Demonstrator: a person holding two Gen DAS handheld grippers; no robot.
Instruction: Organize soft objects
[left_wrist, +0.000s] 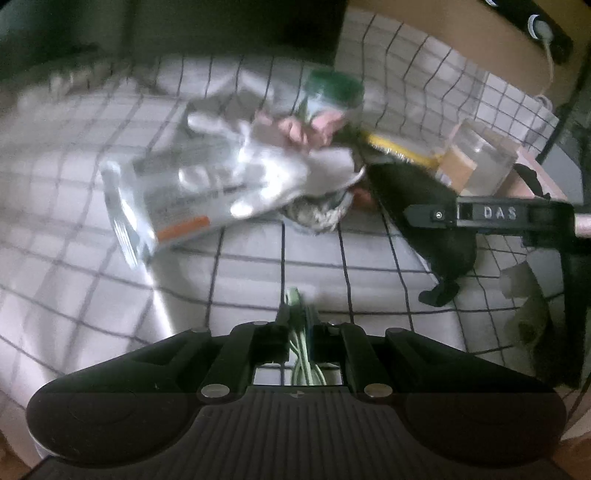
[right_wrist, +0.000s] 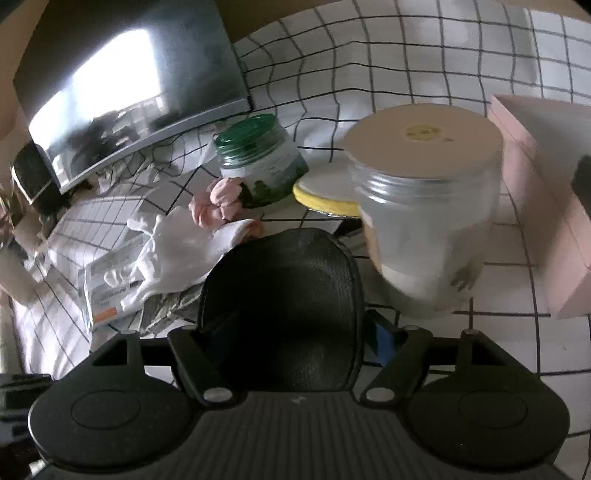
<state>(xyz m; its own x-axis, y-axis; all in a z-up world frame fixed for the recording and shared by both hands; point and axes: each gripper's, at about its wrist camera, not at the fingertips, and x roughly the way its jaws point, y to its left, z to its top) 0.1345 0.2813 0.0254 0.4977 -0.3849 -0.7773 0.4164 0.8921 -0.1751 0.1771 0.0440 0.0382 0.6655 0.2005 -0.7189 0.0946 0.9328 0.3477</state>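
Observation:
My left gripper (left_wrist: 297, 325) is shut on a thin green-and-white striped cloth (left_wrist: 295, 297) that sticks out past its tips, just above the checked cover (left_wrist: 258, 266). In the right wrist view my right gripper (right_wrist: 284, 332) is shut wide on a black soft item (right_wrist: 280, 295) that fills the gap between its fingers. In the left wrist view that black soft item (left_wrist: 424, 199) droops from the right gripper (left_wrist: 436, 215), with its tip near the cover. A white cloth (right_wrist: 177, 251), a pink cloth (right_wrist: 221, 203) and a patterned cloth (left_wrist: 317, 214) lie bunched together.
A crinkled plastic packet (left_wrist: 177, 199) lies under the white cloth. A green-lidded jar (right_wrist: 258, 158), a yellow-rimmed disc (right_wrist: 325, 199) and a clear jar with a beige lid (right_wrist: 424, 206) stand behind. A pink box (right_wrist: 546, 206) is at right, a dark screen (right_wrist: 129, 85) at left.

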